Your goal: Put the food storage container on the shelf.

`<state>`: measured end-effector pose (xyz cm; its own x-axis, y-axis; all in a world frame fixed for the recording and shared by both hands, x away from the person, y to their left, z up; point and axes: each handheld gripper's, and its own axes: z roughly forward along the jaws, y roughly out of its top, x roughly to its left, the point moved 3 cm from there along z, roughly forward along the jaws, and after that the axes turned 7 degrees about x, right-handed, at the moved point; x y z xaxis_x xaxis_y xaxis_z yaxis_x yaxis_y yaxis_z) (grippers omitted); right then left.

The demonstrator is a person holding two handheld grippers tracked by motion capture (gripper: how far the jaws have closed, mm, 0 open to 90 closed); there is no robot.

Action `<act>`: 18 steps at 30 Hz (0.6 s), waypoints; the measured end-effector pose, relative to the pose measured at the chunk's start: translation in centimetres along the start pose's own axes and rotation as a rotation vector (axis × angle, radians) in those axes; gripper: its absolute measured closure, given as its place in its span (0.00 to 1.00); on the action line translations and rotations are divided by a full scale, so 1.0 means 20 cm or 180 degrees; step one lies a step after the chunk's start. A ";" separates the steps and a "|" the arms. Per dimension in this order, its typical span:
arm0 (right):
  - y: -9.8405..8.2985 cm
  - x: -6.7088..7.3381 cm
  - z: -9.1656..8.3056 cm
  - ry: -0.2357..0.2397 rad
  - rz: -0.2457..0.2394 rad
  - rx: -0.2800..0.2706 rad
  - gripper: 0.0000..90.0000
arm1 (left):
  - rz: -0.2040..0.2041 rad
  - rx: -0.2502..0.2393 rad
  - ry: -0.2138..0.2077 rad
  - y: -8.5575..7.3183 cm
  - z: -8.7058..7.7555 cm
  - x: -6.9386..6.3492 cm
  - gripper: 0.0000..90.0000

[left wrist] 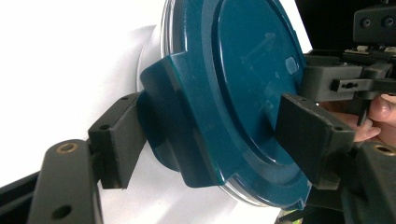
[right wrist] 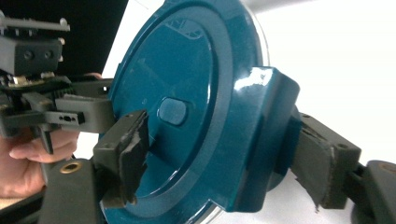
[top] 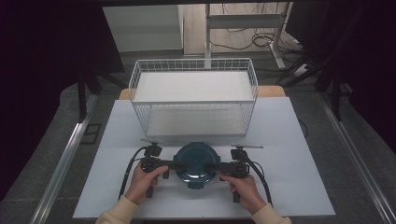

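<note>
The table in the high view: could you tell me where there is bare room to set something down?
Bare table lies right of the right gripper, left of the left gripper, and on either side of the white wire basket. The basket's inside also looks empty. The front middle is crowded: the round blue-lidded container sits between both grippers, with hands and cables alongside.

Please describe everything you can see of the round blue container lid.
The lid is round, dark teal, of glossy plastic, with a raised outer ring, a small oval valve near the centre and locking flaps at its edge. It sits on a clear container on the white table, before the wire basket. The left gripper and right gripper each straddle a side flap; whether the pads press cannot be told.
</note>
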<state>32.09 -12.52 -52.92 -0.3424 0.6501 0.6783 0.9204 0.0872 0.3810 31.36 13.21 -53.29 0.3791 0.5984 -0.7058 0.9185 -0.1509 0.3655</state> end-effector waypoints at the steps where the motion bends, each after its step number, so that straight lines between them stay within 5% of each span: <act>1: 0.00 0.00 0.00 0.0007 0.0013 -0.0023 0.29 | 0.0000 0.0000 0.0000 0.00 0.00 0.00 0.30; 18: -0.06 0.01 -0.07 0.0114 0.0019 -0.0200 0.39 | 0.0095 -0.0164 -0.0034 -0.05 -0.05 -0.04 0.42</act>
<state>30.66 -13.43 -52.35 -0.3446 0.6228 0.7024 0.9092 0.0351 0.4149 29.91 13.70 -52.40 0.4076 0.5858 -0.7005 0.8999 -0.1276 0.4170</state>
